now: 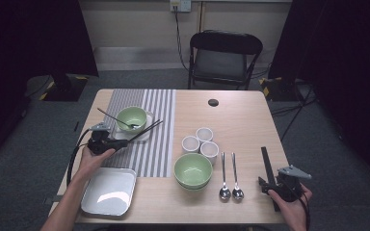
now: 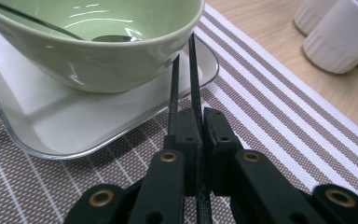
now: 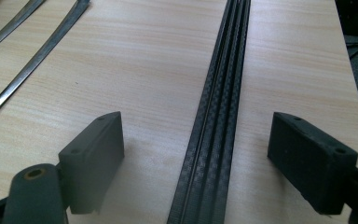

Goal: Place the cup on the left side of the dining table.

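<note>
Left gripper [image 1: 120,143], held low over the striped mat [image 1: 147,144] near the counter's [image 1: 241,115] left edge, forearm entering from the near edge; fingers [image 2: 189,128] clenched on a pair of chopsticks [image 2: 186,79] whose tips rest on the tray [image 2: 51,126] beside the green bowl [image 2: 93,46]. Right gripper [image 1: 265,185] at the near right corner, fingers [image 3: 95,158] released astride a second black pair [image 3: 219,116] lying flat.

Bowl [image 1: 131,117] on plate [image 1: 144,133] on mat [image 1: 159,144], surface's [image 1: 241,120] left half; cups [image 1: 200,142] centre; spoons [image 1: 230,178] near front edge; chopsticks [image 1: 268,168] front-right corner.
</note>
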